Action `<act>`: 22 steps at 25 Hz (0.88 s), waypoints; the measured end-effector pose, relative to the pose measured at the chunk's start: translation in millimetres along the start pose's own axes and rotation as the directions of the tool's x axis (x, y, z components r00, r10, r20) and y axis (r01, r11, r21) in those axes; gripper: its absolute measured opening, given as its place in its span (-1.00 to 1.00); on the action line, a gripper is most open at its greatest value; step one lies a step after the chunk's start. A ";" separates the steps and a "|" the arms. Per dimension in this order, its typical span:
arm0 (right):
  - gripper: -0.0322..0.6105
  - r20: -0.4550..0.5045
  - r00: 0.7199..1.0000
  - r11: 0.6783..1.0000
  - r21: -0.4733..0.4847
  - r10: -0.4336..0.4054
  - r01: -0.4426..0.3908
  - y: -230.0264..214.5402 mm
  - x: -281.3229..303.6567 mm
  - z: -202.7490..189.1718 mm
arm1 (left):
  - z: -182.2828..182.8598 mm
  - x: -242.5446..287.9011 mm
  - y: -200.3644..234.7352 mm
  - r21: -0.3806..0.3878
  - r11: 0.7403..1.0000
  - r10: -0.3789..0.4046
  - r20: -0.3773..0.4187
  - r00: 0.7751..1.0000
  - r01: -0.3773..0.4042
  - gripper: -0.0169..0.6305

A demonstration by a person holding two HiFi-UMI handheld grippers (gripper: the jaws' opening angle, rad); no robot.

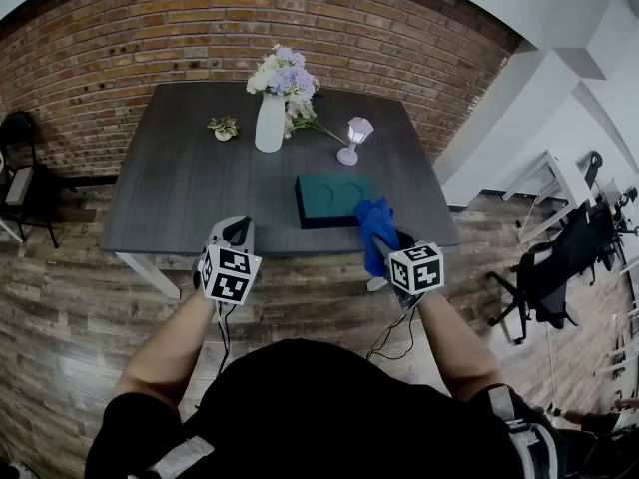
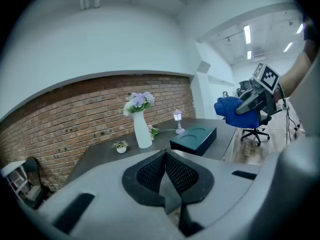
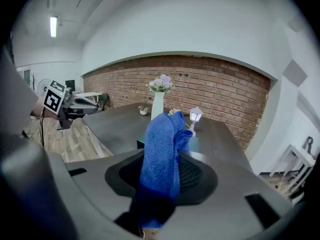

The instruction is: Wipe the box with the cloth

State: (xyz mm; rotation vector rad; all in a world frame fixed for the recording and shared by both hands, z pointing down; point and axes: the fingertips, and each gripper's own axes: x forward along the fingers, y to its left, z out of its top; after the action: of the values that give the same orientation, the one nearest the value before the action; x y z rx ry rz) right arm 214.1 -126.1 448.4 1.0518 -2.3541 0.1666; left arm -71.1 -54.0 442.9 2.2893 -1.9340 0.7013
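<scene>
In the head view, your left gripper hovers just off the counter's front edge, left of the middle. Your right gripper sits off the same edge toward the front right corner, with the blue cloth bunched in it. The dark green box lies flat on the counter near that front edge. The cloth overlaps the box's front right corner, but you cannot tell from here whether they touch. A white vase of flowers, a small lamp and a tiny potted plant stand toward the back edge.

In the left gripper view, the fingers are pressed together with nothing between them. Beyond them you see the box on the counter, and the cloth hanging from your right gripper above the floor side of the edge.

In the right gripper view, the fingers are clamped on the cloth, which stands up in a thick fold and hides most of the box. Your left gripper shows at the left, clear of the counter.
</scene>
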 end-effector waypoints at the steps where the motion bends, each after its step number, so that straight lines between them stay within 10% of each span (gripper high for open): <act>1: -0.46 -0.003 1.000 1.000 -0.003 -0.002 0.002 -1.7 -0.8 0.6 | -1.5 0.0 -0.8 -0.013 1.000 -0.004 0.001 1.000 0.004 -0.92; 22: -0.46 -0.068 0.996 0.996 -0.056 0.064 -0.068 32.2 11.2 -11.2 | -28.6 3.6 -34.5 -0.096 0.991 -0.095 -0.026 0.995 0.092 -0.92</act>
State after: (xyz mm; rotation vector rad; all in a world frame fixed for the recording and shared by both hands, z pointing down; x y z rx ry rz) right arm 189.7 -107.6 467.2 0.9270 -2.3217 0.1535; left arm -46.6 -40.6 478.1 2.2815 -1.7930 0.6178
